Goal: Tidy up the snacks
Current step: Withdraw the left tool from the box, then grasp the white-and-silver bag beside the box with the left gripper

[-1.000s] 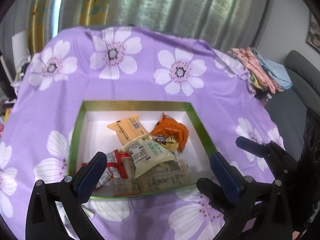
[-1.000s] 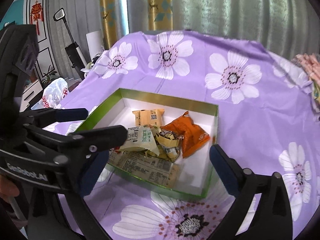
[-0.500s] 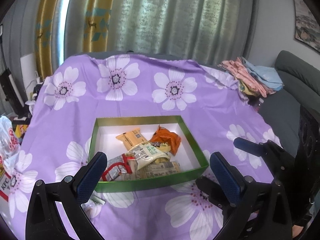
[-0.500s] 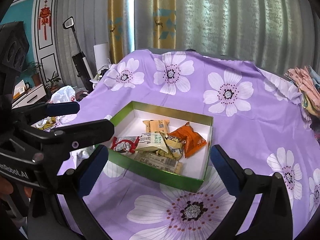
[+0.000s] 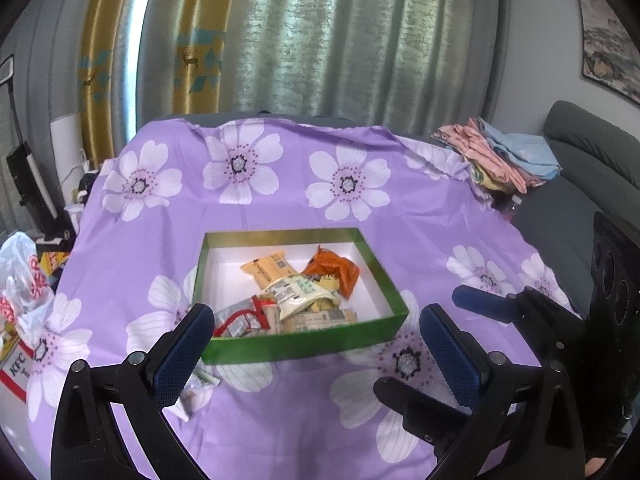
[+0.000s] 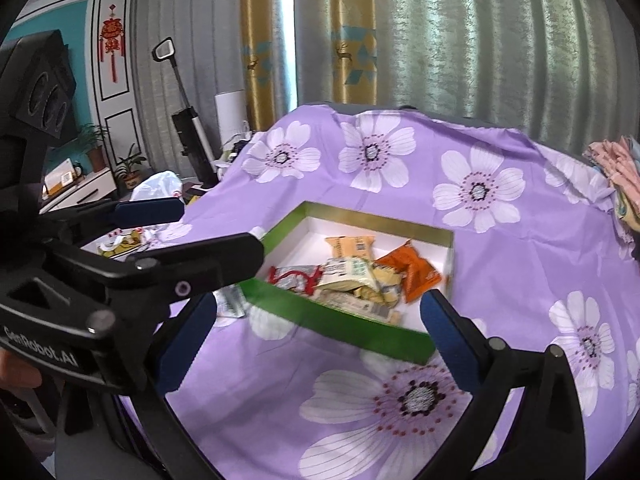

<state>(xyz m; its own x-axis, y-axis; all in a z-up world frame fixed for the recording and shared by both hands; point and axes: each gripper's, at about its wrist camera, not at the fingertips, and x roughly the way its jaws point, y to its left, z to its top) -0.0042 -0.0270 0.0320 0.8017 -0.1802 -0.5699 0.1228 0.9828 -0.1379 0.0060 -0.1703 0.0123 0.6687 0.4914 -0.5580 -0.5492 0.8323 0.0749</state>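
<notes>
small packet (image 5: 199, 387) half behind the left tongs' pad, packet print too small to read, clothes pile (image 6: 624, 168) cut by frame edge

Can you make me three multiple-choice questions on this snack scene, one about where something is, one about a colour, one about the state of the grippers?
1. Where does the orange snack packet lie?
A. inside the box, towards its far right corner
B. on the cloth in front of the box
C. between the left gripper's fingers

2. What colour is the outside wall of the box?
A. red
B. green
C. blue

3. How do the left gripper and the right gripper stand?
A. both shut on packets
B. one open, one shut
C. both open and empty

Answers: 1 A, it rests on the white floor by the far right wall. 2 B, the near wall shows green. 3 C, each pair of blue pads stands wide apart with nothing between.
</notes>
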